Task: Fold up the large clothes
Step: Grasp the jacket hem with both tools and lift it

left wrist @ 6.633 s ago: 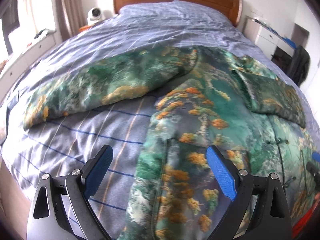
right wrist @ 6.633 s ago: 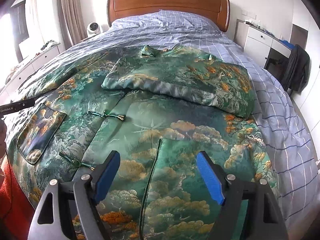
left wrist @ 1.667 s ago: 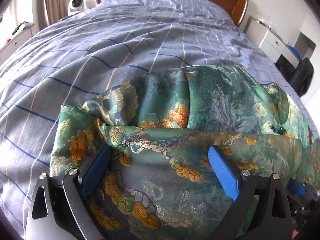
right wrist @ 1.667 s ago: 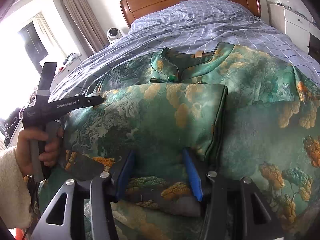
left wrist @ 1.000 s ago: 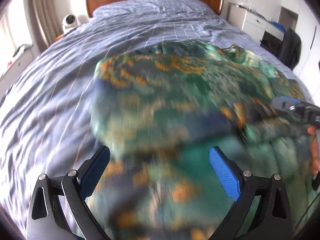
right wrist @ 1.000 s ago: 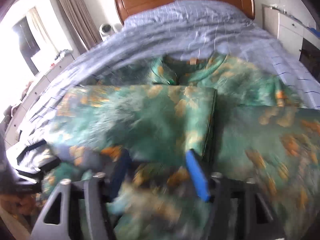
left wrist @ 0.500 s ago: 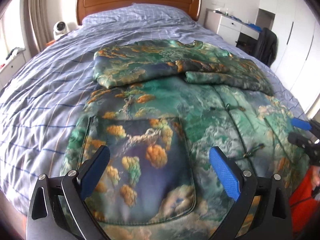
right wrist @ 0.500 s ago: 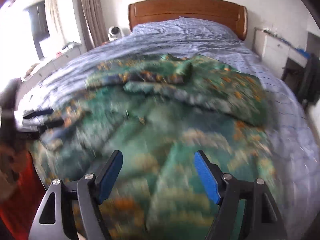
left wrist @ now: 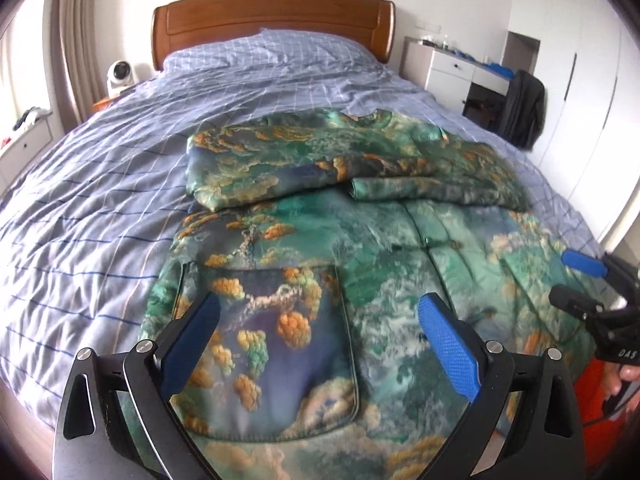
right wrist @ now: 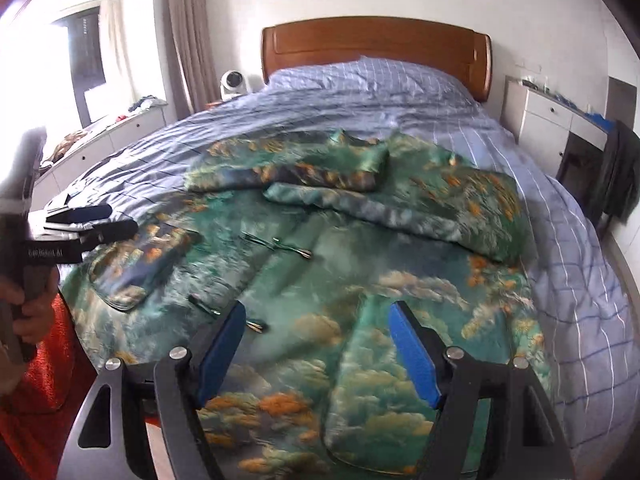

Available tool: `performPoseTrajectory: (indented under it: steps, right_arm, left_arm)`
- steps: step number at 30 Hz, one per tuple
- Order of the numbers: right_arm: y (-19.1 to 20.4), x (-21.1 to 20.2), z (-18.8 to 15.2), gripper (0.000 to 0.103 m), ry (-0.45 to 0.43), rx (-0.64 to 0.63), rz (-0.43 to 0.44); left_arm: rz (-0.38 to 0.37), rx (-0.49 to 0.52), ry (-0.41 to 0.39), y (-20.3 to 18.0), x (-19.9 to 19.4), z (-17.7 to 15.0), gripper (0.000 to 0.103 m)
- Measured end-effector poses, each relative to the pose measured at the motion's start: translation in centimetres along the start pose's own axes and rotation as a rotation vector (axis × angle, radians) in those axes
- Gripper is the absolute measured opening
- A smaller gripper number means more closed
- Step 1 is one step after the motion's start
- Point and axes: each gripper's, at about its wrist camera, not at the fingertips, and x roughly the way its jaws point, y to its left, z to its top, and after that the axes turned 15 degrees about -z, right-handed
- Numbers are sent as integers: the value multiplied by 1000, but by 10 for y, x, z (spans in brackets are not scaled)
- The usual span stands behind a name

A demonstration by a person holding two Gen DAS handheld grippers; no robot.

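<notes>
Green brocade jacket (left wrist: 400, 264) lying on bed (left wrist: 100, 200) near foot edge | sleeves sitting folded across chest, hem fold still waiting | left claw (left wrist: 318, 330), right claw (right wrist: 316, 354) both hanging wide, gripping nothing

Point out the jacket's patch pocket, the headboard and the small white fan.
patch pocket (left wrist: 276, 344), left wrist view, middle of its panel
headboard (left wrist: 272, 20), left wrist view, centre of the wood
fan (right wrist: 233, 80), right wrist view, its round face

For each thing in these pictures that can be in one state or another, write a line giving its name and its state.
Jacket: flat on the bed, front up, fastened, both sleeves folded across the chest.
Left gripper: open, empty.
Right gripper: open, empty.
Patch pocket: lying flat.
Desk drawers: shut.
Curtain: drawn aside.
</notes>
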Motion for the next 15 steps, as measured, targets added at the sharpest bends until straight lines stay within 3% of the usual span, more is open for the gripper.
performPoseTrajectory:
  steps: [5,11,15]
  right_arm:
    - [18,-2,-9,76,2,-71,14]
    - [16,2,-13,76,32,-51,26]
    - [-2,-11,-8,76,8,-63,-26]
  left_arm:
    - [0,10,35,-5,2,-9,100]
    - [7,36,42,-13,3,-6,100]
    - [82,77,38,-3,-13,-2,100]
